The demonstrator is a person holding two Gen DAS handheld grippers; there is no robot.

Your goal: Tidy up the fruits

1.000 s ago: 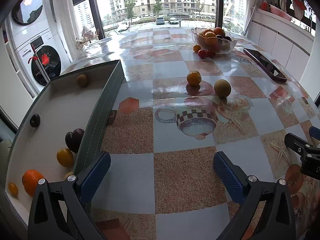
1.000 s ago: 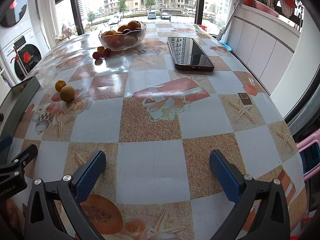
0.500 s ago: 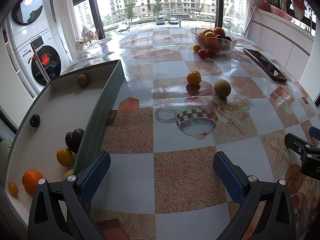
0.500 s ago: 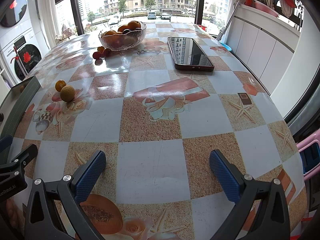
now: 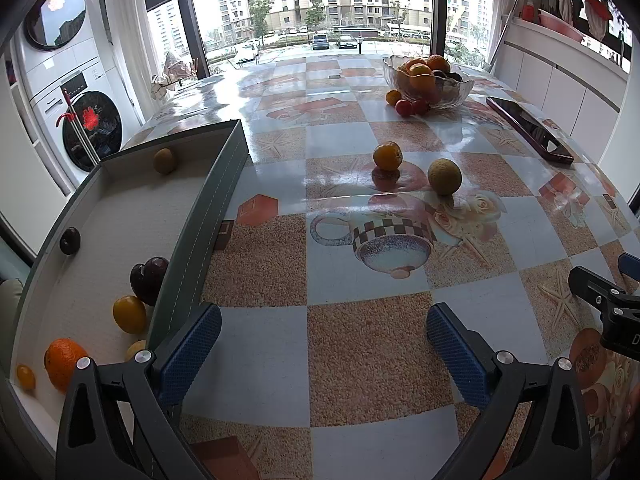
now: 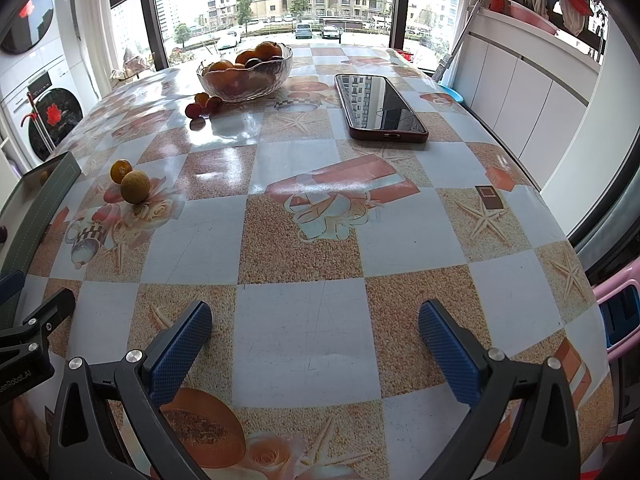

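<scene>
At the far left we see the tray with seven fruits in it: a tan one at the back, a small dark one, a dark plum, a yellow one, a pale one half hidden behind the left gripper, an orange and a tiny yellow one.

Our left gripper is spread wide and empty, low over the table.

Mid-table lie two loose fruits, just beside each other: a tangerine and a tan round fruit. We judge them light, firm and prone to roll on the glossy cloth, so we would close across their widest part, gently.

Further back, three small red-orange fruits lie against a glass bowl, which is heaped with more than we can count.

A phone lies to the right.

Our right gripper is likewise spread and empty.
</scene>
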